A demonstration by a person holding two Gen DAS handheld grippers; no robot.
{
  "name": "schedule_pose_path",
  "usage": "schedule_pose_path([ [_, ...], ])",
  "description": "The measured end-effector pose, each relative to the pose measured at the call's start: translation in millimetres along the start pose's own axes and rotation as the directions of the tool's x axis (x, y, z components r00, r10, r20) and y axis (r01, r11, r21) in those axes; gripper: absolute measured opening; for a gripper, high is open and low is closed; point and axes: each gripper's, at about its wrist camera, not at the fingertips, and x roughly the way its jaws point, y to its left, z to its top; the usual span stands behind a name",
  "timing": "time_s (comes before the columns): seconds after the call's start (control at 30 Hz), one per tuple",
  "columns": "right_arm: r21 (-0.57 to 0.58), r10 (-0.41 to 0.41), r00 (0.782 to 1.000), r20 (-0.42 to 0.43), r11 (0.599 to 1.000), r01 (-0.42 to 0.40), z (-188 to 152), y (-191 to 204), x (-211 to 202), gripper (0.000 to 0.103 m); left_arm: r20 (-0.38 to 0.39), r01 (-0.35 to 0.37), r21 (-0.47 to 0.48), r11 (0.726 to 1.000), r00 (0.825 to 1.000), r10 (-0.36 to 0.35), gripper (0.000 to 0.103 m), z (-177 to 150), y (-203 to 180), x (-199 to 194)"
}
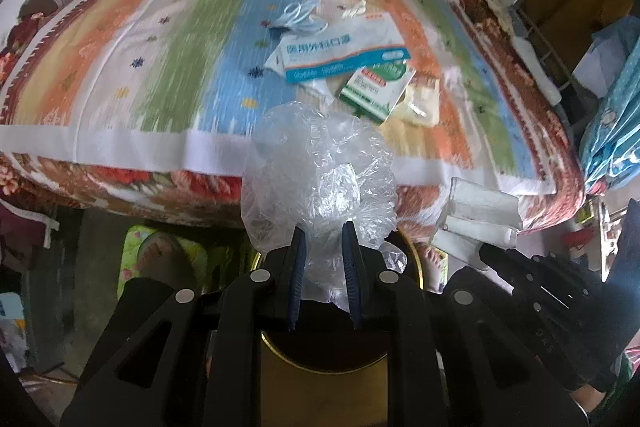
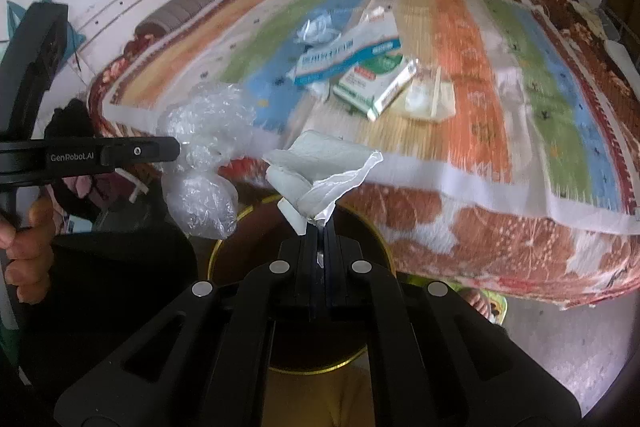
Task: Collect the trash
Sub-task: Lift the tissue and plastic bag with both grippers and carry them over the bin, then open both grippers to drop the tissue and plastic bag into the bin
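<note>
My left gripper (image 1: 323,227) is shut on a crumpled clear plastic bag (image 1: 320,179), held over a dark round bin with a gold rim (image 1: 416,259). My right gripper (image 2: 319,223) is shut on a folded white tissue (image 2: 316,163), also above the bin (image 2: 224,243). In the left wrist view the tissue (image 1: 476,219) and the right gripper (image 1: 486,251) show at the right. In the right wrist view the plastic bag (image 2: 204,163) and the left gripper (image 2: 176,149) show at the left. On the striped bedspread (image 1: 160,47) lie a blue-and-white mask box (image 1: 340,55), a green-and-white box (image 1: 376,87), a face mask (image 1: 298,17) and small wrappers (image 1: 420,103).
The bed's flowered edge (image 2: 500,243) hangs just beyond the bin. A person's hand (image 2: 24,247) grips the left tool's handle. A foot on a green slipper (image 1: 160,255) is on the floor by the bin. Clutter and a blue bag (image 1: 616,115) stand at the right.
</note>
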Motion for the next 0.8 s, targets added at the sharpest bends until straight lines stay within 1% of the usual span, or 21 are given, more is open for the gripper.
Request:
schedule_pose_path([
  [0.27,0.012,-0.021,0.996,-0.090,1.000,0.022,-21.5,2.2,18.1,0.002,-0.075,-0.046,-0.010,0.999,0.996,0.045,0.018,-17.2,-4.6,23.8],
  [0.4,0.054,-0.004,0.988,-0.157,0.998,0.013,-33.3,-1.6,33.2,0.002,-0.111,-0.067,-0.013,0.998,0.992,0.065,0.018,-22.6,-6.9,35.0],
  [0.53,0.062,-0.002,0.982,-0.189,0.998,0.014,-38.6,-0.3,42.7,0.002,-0.161,-0.075,-0.025,0.997,0.985,0.070,0.018,-25.9,-5.5,48.1],
  [0.63,0.086,0.012,0.978,-0.208,0.996,0.006,-40.0,-2.1,47.4,0.002,-0.173,-0.088,-0.011,0.996,0.981,0.085,0.018,-27.4,-7.2,53.0],
  [0.7,0.110,0.033,0.973,-0.228,0.994,-0.008,-41.6,-5.3,51.5,0.002,-0.183,-0.087,-0.018,0.996,0.980,0.082,0.022,-26.9,-6.6,55.2],
  [0.73,0.119,0.041,0.971,-0.237,0.993,-0.013,-42.5,-6.8,53.4,0.005,-0.185,-0.083,-0.027,0.996,0.980,0.077,0.024,-26.7,-5.5,55.8],
  [0.77,0.130,0.046,0.969,-0.245,0.991,-0.014,-43.4,-8.3,55.3,0.009,-0.186,-0.079,-0.033,0.996,0.980,0.072,0.033,-26.0,-5.2,56.5],
  [0.8,0.139,0.049,0.967,-0.249,0.990,-0.014,-43.7,-9.5,56.4,0.019,-0.186,-0.076,-0.037,0.996,0.980,0.068,0.043,-25.4,-4.7,56.6],
])
